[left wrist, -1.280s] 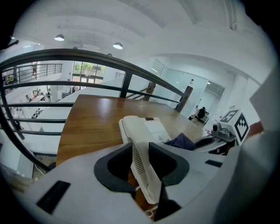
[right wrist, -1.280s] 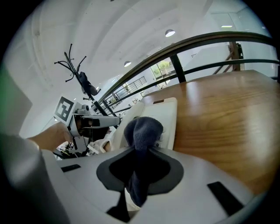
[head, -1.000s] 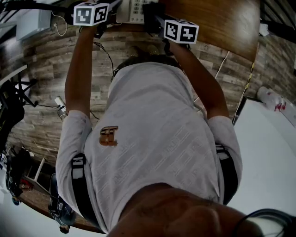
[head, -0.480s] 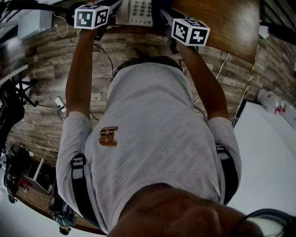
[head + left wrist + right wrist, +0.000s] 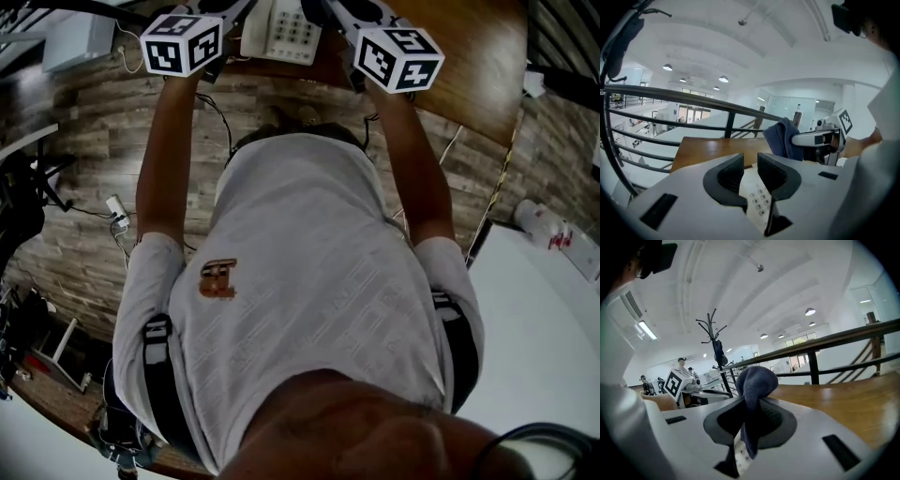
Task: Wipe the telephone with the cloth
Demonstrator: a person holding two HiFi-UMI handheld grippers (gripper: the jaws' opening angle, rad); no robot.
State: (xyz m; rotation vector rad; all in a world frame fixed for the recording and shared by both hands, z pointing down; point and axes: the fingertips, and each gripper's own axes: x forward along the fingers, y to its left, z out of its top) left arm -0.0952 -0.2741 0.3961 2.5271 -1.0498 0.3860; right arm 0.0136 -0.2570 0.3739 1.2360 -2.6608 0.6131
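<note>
The white telephone (image 5: 281,28) lies on the brown table (image 5: 469,47) between my two grippers. In the left gripper view my left gripper (image 5: 750,168) stands open. Its jaws have just been closing and nothing sits between the pads. The telephone's keypad (image 5: 757,201) shows below through the gap. My right gripper (image 5: 750,420) is shut on the dark blue cloth (image 5: 754,380), which bunches above the jaws and hangs below them, over the keypad (image 5: 739,453). From the left gripper view, the cloth (image 5: 780,138) hangs at the tip of the right gripper (image 5: 794,139).
A dark metal railing (image 5: 693,101) runs along the table's far edge. A coat stand (image 5: 715,348) rises behind the left gripper's marker cube (image 5: 677,380). Wood-plank floor (image 5: 84,216) with a cable (image 5: 211,103) lies below, and a white surface (image 5: 544,309) is at the right.
Both marker cubes look larger and closer to the head camera: both grippers have risen above the telephone. The right one has also shifted right, still gripping the cloth.
</note>
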